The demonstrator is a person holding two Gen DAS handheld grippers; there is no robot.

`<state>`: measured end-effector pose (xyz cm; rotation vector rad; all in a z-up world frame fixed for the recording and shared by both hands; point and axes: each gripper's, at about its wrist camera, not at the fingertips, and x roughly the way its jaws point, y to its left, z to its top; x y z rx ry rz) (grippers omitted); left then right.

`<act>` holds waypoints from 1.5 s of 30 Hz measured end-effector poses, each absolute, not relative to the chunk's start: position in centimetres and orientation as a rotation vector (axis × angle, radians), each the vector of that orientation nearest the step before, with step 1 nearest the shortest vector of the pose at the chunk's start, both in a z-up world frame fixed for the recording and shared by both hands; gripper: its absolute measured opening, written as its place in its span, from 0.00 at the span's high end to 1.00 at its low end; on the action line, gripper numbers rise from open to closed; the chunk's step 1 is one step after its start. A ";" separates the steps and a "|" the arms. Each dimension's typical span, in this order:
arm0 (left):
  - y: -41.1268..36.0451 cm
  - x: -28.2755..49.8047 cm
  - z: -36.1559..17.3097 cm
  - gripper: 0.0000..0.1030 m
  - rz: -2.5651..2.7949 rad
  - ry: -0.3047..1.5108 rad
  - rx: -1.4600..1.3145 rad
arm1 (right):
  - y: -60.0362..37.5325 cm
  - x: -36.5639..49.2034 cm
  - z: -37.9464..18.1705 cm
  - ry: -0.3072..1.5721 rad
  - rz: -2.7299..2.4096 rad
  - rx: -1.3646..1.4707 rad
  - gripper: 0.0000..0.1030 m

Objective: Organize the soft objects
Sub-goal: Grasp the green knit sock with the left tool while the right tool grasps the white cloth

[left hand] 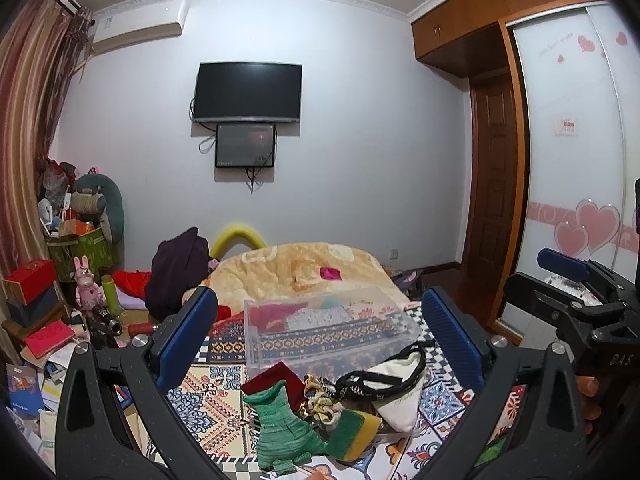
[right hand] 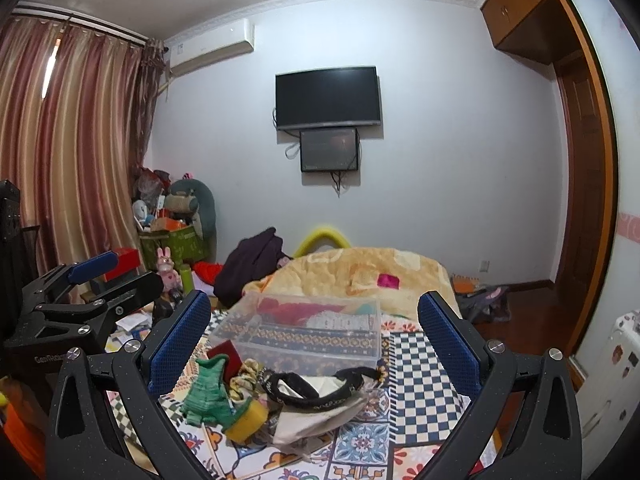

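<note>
A pile of soft things lies on the patterned bedspread (left hand: 208,400): a green knitted glove (left hand: 280,428), a green-and-yellow sponge (left hand: 356,428), a white cloth bag with black straps (left hand: 400,392), a dark red cloth (left hand: 276,380) and a patterned scrunchie (left hand: 316,396). Behind them stands a clear plastic box (left hand: 328,328) with fabrics inside. My left gripper (left hand: 320,340) is open and empty above the pile. My right gripper (right hand: 316,340) is open and empty, over the same pile: glove (right hand: 208,392), sponge (right hand: 248,420), bag (right hand: 316,404), box (right hand: 304,332).
A beige quilt (left hand: 304,268) is bunched at the far end of the bed. Boxes, toys and papers clutter the floor at left (left hand: 60,304). A wardrobe with heart decals (left hand: 572,160) stands at right. A TV (left hand: 246,92) hangs on the far wall.
</note>
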<state>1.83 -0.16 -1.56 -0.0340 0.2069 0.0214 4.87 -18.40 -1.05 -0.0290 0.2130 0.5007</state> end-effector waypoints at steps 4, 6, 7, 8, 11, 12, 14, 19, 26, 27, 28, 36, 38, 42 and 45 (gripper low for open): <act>0.3 3.3 -3.2 0.00 0.011 0.265 -0.046 | -18.3 6.5 -2.6 0.279 0.492 -0.027 0.00; 0.7 4.1 -4.2 0.00 0.009 0.305 -0.063 | -18.3 7.3 -3.5 0.319 0.492 -0.023 0.00; 1.0 4.6 -4.8 0.00 0.012 0.329 -0.070 | -18.4 7.7 -3.9 0.340 0.493 -0.020 0.00; 1.1 5.0 -5.3 0.00 0.016 0.347 -0.075 | -18.4 8.1 -4.4 0.365 0.496 -0.018 0.00; 2.0 6.6 -7.2 0.00 0.040 0.414 -0.095 | -18.5 9.7 -5.9 0.445 0.505 -0.005 0.00; 2.4 7.1 -7.8 0.00 0.048 0.435 -0.103 | -18.5 10.2 -6.5 0.472 0.509 0.000 0.00; 3.1 8.2 -9.1 0.00 0.064 0.473 -0.118 | -18.5 11.0 -7.5 0.523 0.518 0.007 0.00; 5.0 11.1 -12.1 0.00 0.106 0.561 -0.165 | -18.3 12.4 -9.7 0.611 0.543 0.017 0.00; 6.4 13.8 -13.4 0.00 0.109 0.599 -0.225 | -16.8 13.3 -11.1 0.670 0.588 0.002 0.00; 6.3 14.1 -13.4 0.00 0.109 0.599 -0.225 | -16.7 13.4 -11.2 0.668 0.590 -0.001 0.02; 6.2 14.3 -13.5 0.00 0.109 0.600 -0.223 | -16.6 13.6 -11.2 0.666 0.593 -0.004 0.05; 6.5 12.3 -15.1 0.00 0.106 0.637 -0.214 | -16.7 14.1 -11.8 0.677 0.600 -0.030 0.10; 6.7 11.6 -15.8 0.00 0.103 0.664 -0.227 | -16.8 14.0 -12.3 0.693 0.602 -0.044 0.10; 6.8 10.4 -17.3 0.00 0.100 0.709 -0.239 | -17.0 14.1 -13.7 0.740 0.585 -0.056 0.10; 6.7 10.0 -18.2 0.00 0.101 0.733 -0.250 | -17.3 14.5 -14.6 0.780 0.570 -0.043 0.10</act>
